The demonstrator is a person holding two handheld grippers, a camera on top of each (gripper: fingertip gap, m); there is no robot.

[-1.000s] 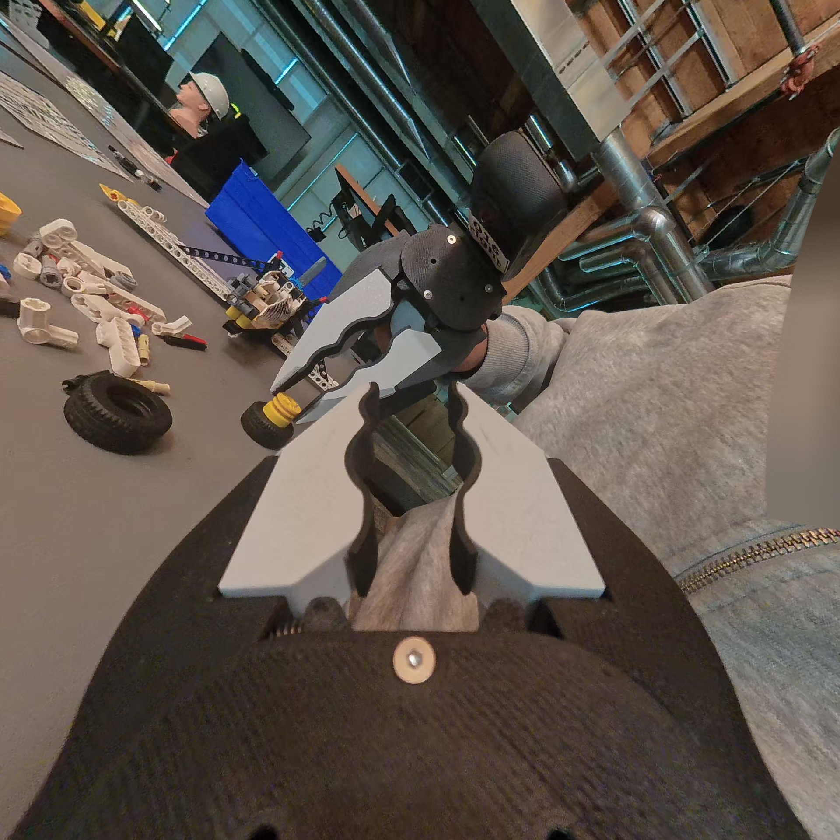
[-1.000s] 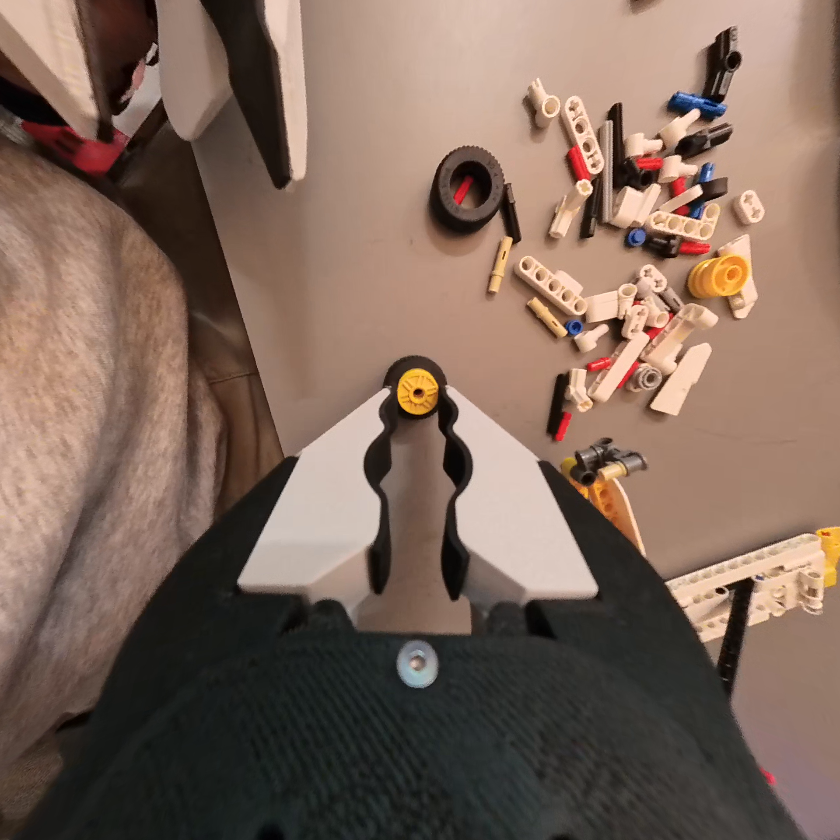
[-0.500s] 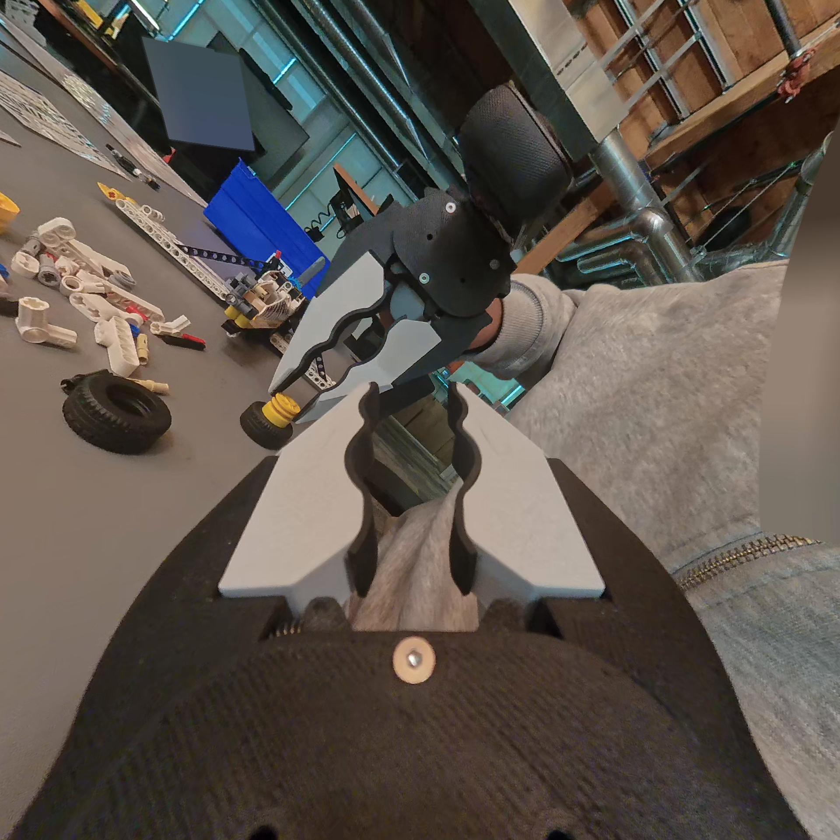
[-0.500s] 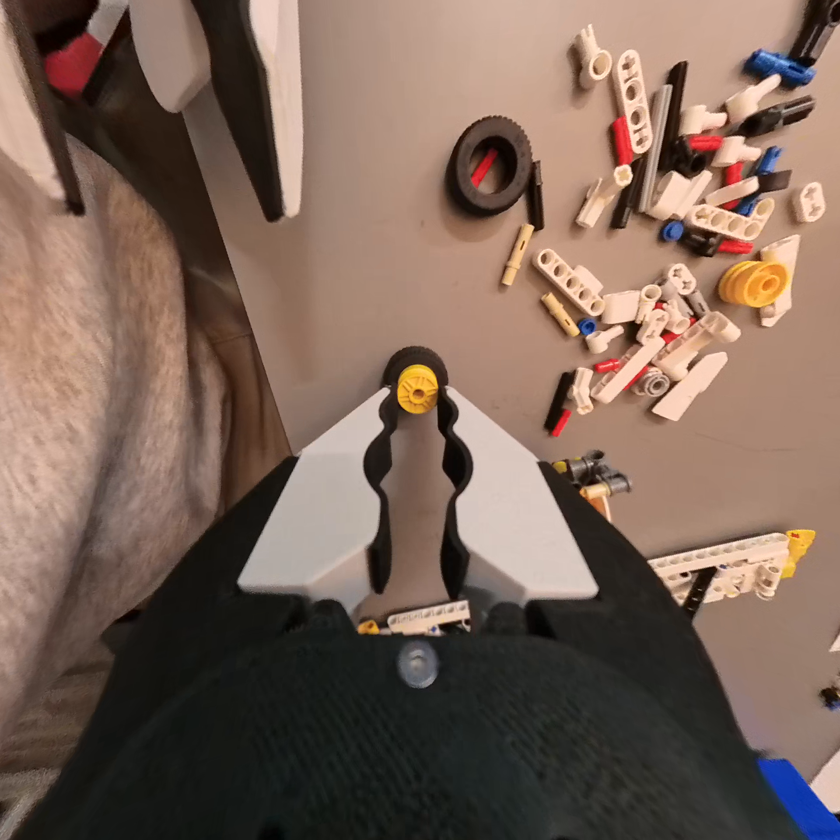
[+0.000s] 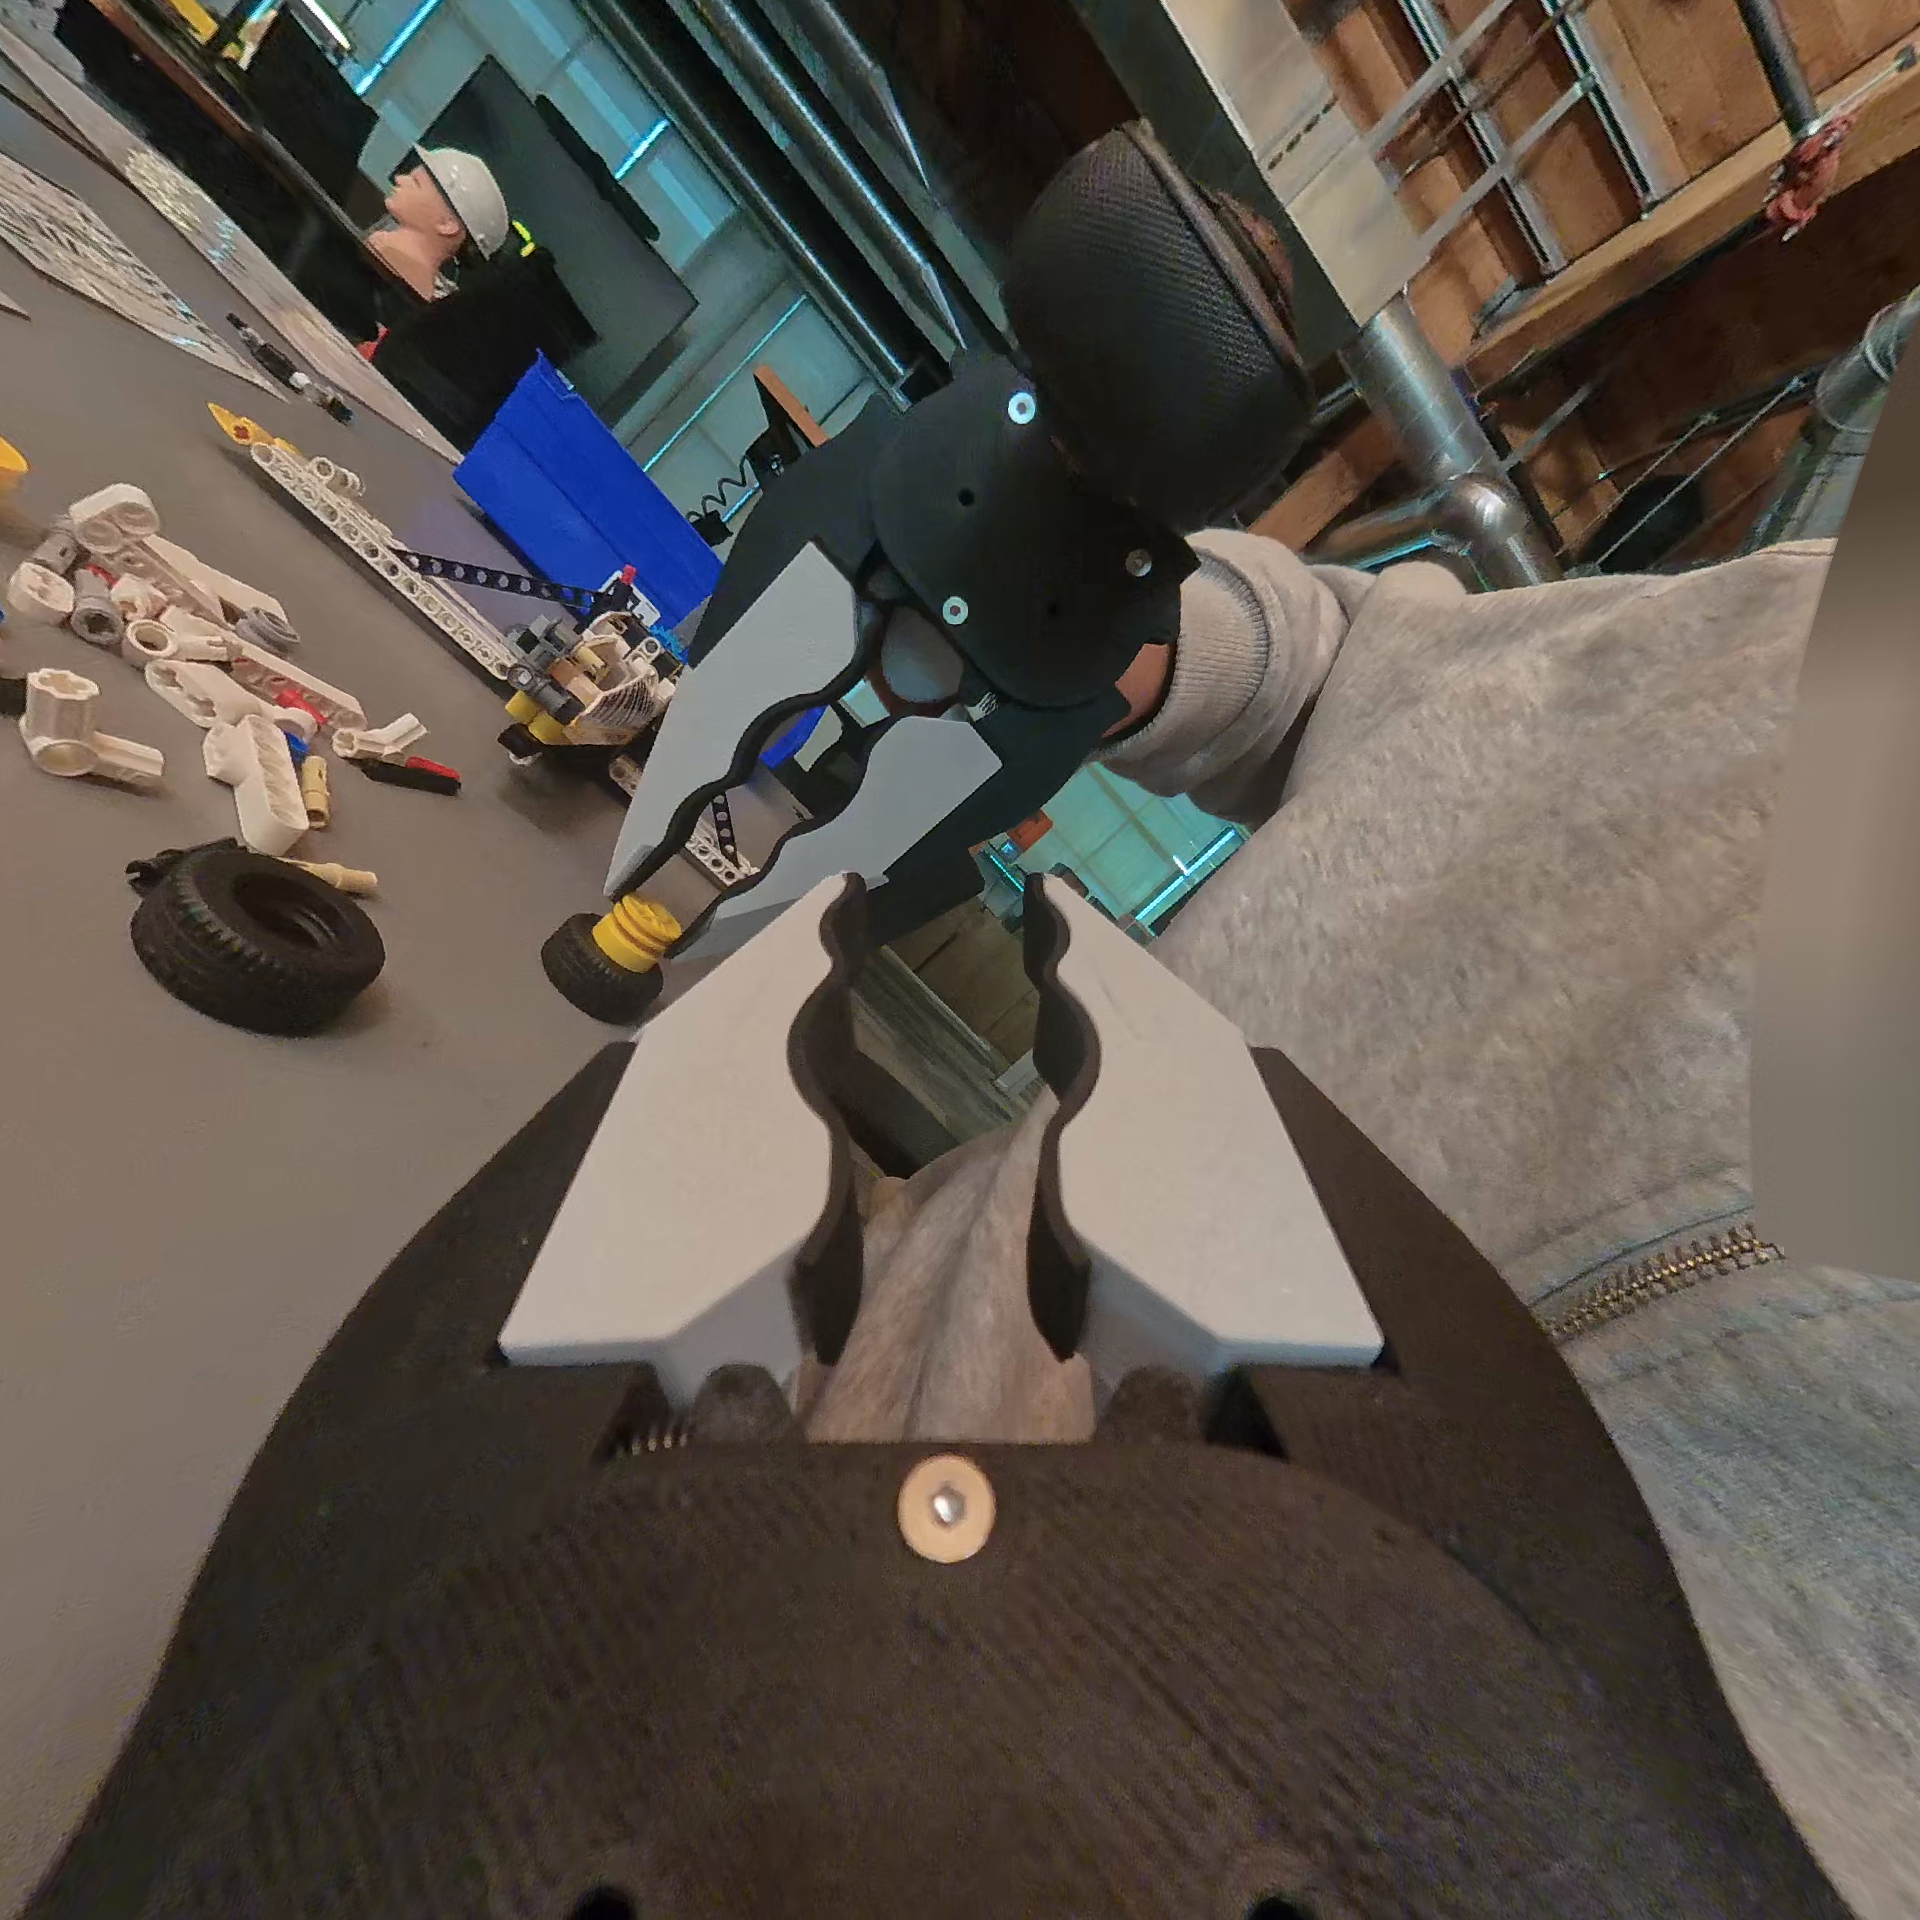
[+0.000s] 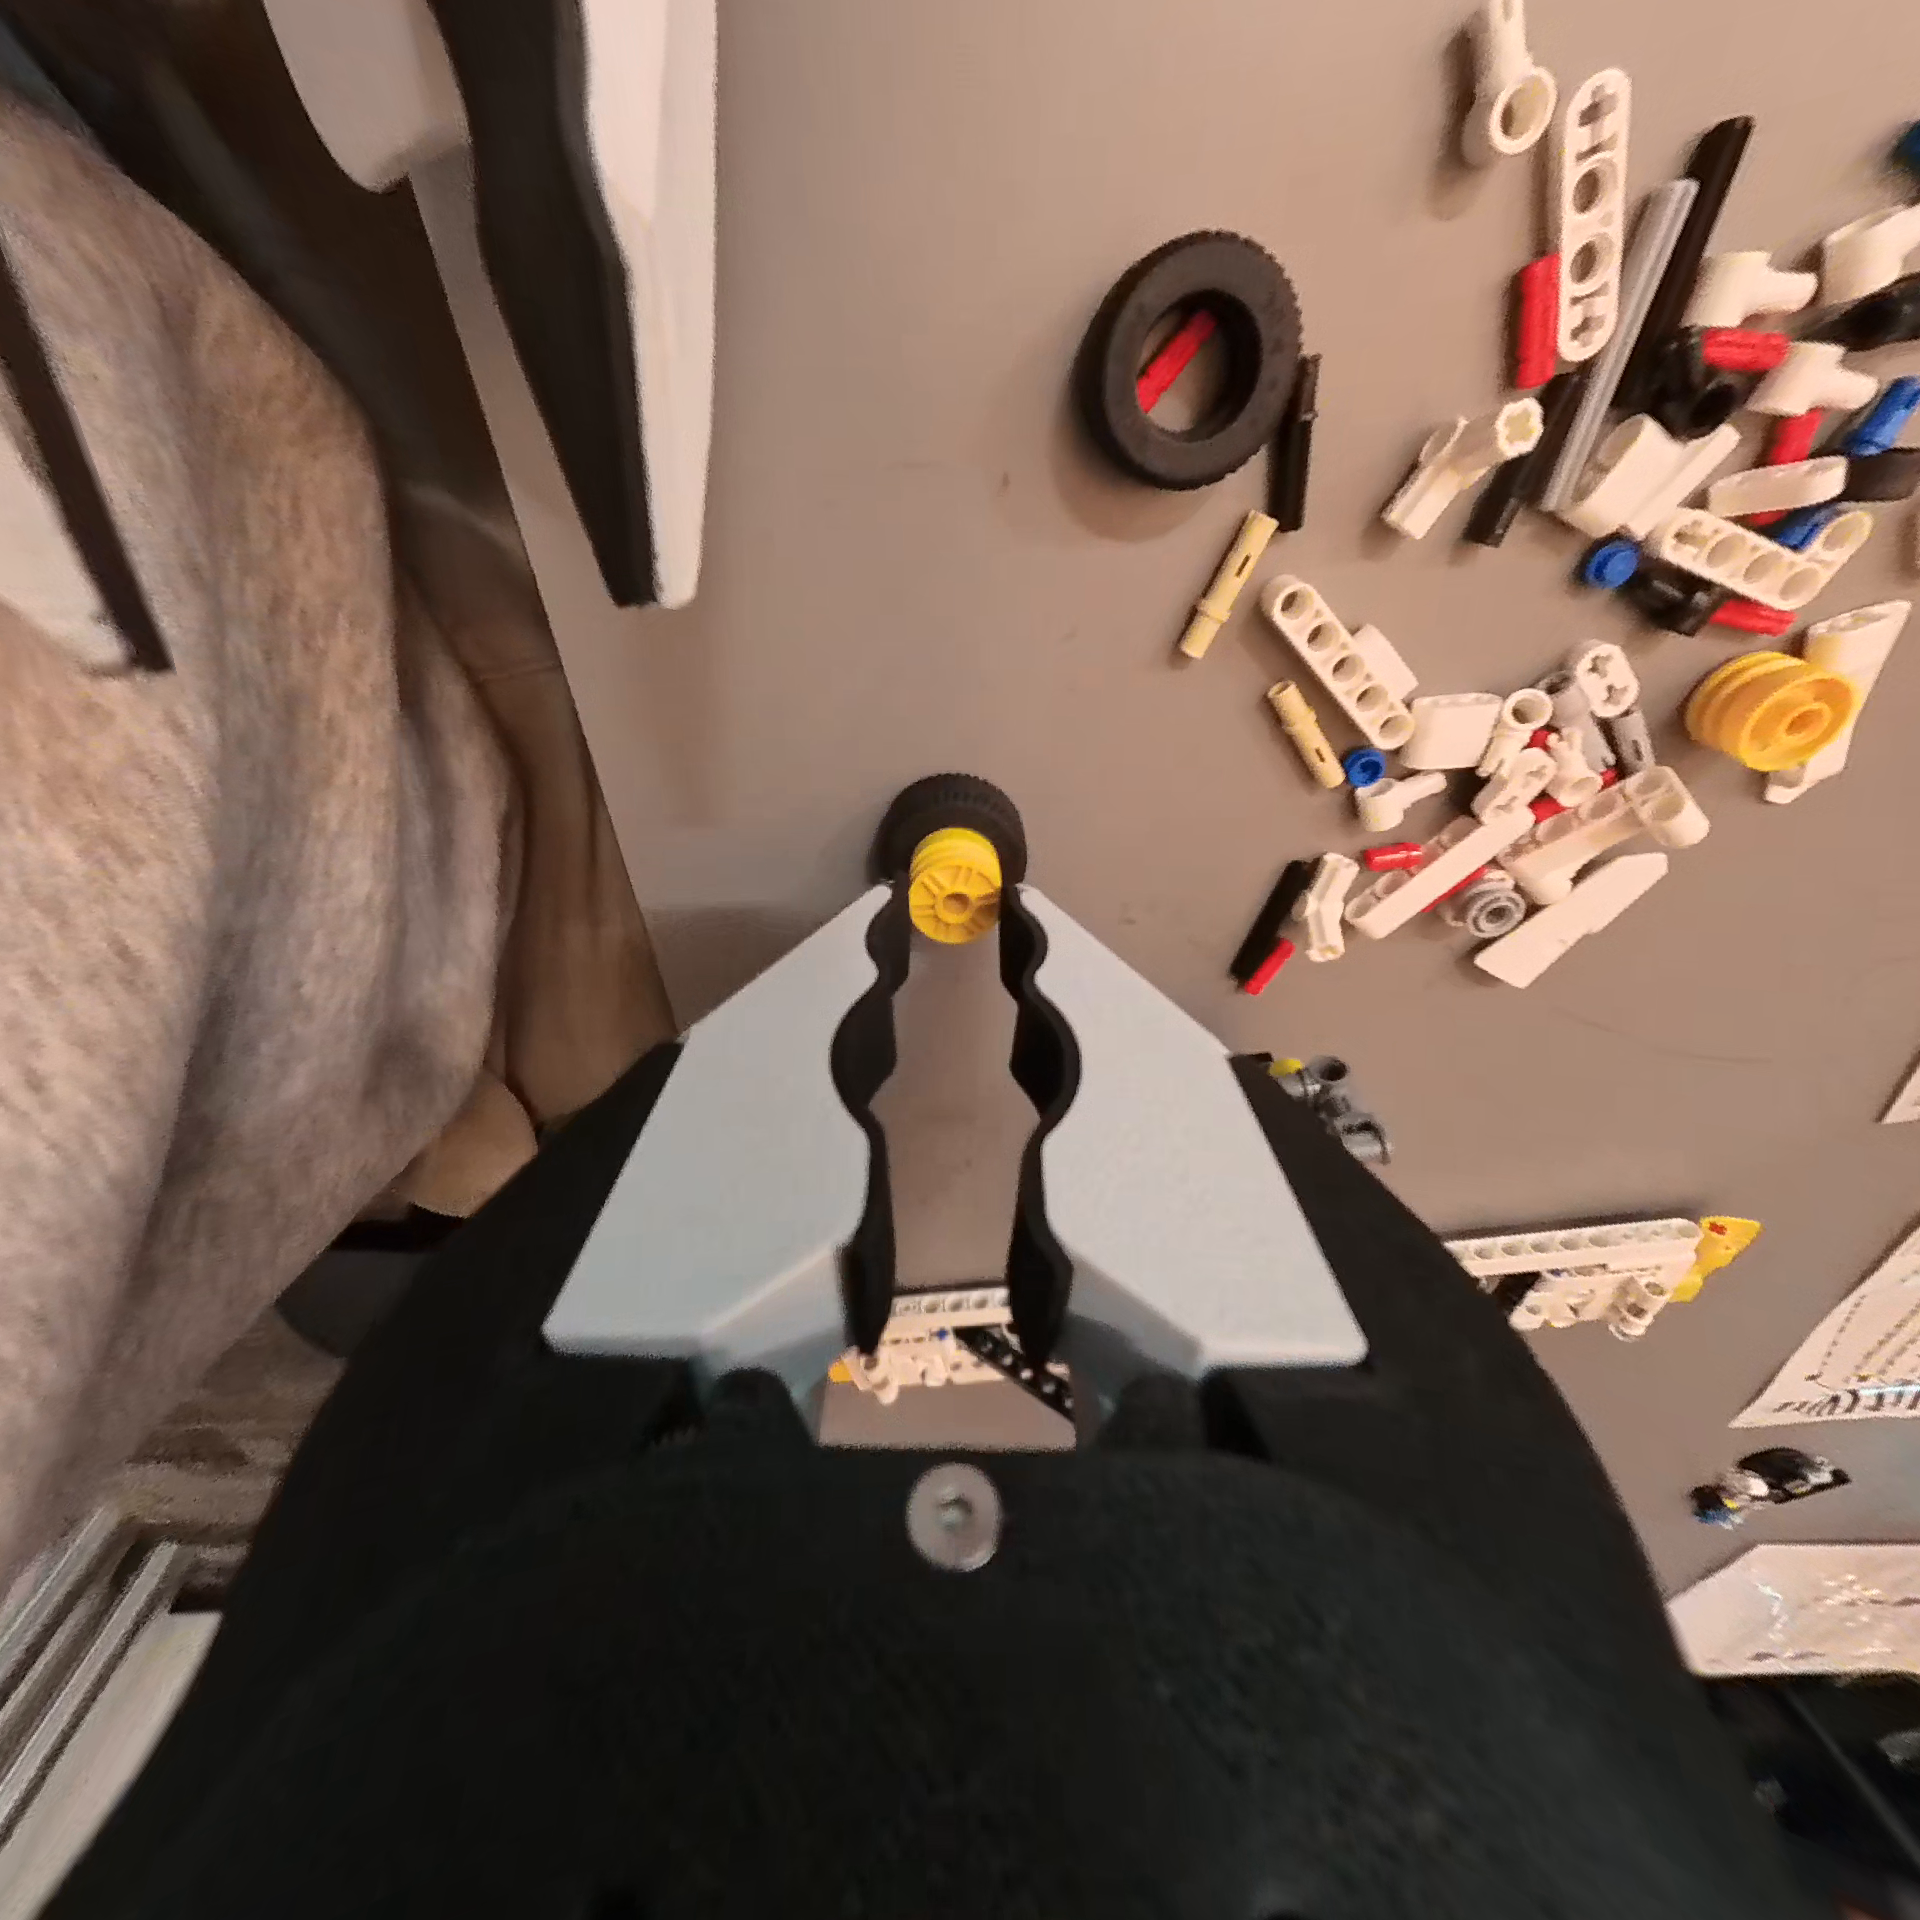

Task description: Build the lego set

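While the left tool (image 5: 940,914) gapes empty, the right tool (image 6: 954,902) pinches a yellow hub (image 6: 954,900) (small tyre (image 6: 951,805) attached).

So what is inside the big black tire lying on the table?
A red pin lies inside the tire, on the table. The left view shows only its dark hole; the rim hides the pin.

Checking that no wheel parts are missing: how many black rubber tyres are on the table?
2. One loose tyre lies flat near the parts pile, a red pin inside it. A smaller tyre sits by the yellow hub gripped in the right tongs. Others may be hidden.
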